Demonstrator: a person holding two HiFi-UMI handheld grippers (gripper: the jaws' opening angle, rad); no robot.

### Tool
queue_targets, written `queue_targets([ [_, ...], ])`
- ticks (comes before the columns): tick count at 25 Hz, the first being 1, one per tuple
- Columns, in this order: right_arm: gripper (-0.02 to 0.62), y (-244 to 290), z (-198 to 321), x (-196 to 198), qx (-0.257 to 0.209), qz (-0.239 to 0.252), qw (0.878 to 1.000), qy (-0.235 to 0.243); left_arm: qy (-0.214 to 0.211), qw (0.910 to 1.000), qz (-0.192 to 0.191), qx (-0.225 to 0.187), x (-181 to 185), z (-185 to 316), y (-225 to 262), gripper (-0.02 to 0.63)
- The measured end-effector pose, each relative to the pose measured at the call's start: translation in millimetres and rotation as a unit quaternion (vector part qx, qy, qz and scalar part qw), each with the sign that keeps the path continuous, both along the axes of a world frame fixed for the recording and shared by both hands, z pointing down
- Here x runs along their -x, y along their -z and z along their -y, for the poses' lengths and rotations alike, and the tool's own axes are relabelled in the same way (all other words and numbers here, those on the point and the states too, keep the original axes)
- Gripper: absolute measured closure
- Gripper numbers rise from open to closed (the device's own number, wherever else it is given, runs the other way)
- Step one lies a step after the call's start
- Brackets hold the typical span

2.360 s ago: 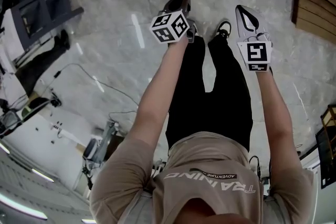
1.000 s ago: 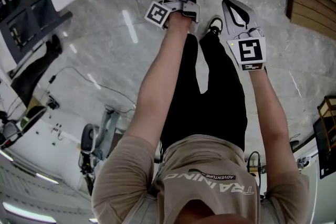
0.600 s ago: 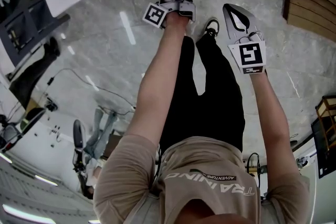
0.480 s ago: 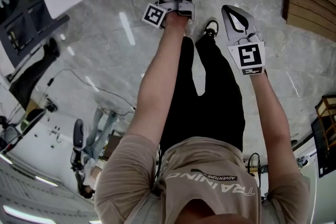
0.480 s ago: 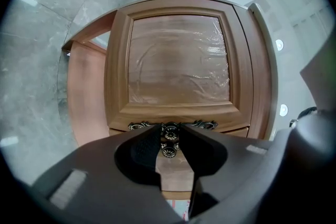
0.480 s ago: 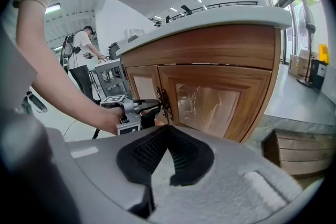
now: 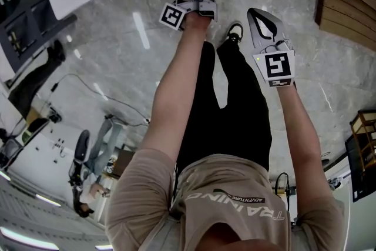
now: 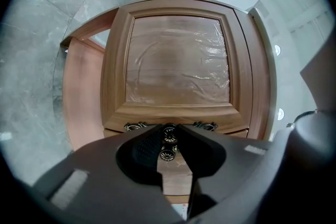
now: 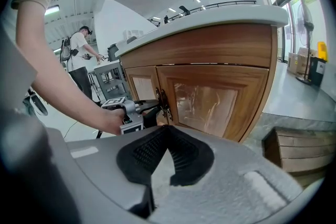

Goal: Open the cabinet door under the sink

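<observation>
Left gripper view | left gripper [image 8: 170, 127] fingers just closed onto dark ornate round metal knob [image 8: 169, 134] | brown wooden cabinet door [image 8: 177, 55] still shut, pull next | right gripper [image 9: 167, 128] fingers together, empty

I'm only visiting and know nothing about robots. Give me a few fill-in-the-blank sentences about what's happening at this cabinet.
The left tool has a small round ____ of the cabinet door between its jaws.
The right tool holds ____.
The cabinet door is made of ____ and sits under a white countertop.
Missing words: knob; nothing; wood.
The left tool's jaws have just been closing.
</observation>
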State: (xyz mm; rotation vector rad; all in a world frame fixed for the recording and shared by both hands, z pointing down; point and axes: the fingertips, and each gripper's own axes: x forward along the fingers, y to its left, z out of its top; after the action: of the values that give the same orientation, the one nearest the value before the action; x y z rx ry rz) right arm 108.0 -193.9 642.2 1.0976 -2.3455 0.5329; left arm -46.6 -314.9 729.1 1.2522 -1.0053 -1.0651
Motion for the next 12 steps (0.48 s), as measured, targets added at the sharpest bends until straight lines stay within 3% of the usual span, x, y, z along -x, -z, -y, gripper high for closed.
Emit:
queue_targets([
  [7,0.592,-1,1,-2,0.000,0.003,1.000,0.003,0.021,0.9997,0.001,-0.008,3,0,0,0.505],
  [12,0.592,-12,0,-14,0.016,-0.001,1.000,-0.010,0.007,0.9999,0.010,-0.011,2,1,-2,0.505],
])
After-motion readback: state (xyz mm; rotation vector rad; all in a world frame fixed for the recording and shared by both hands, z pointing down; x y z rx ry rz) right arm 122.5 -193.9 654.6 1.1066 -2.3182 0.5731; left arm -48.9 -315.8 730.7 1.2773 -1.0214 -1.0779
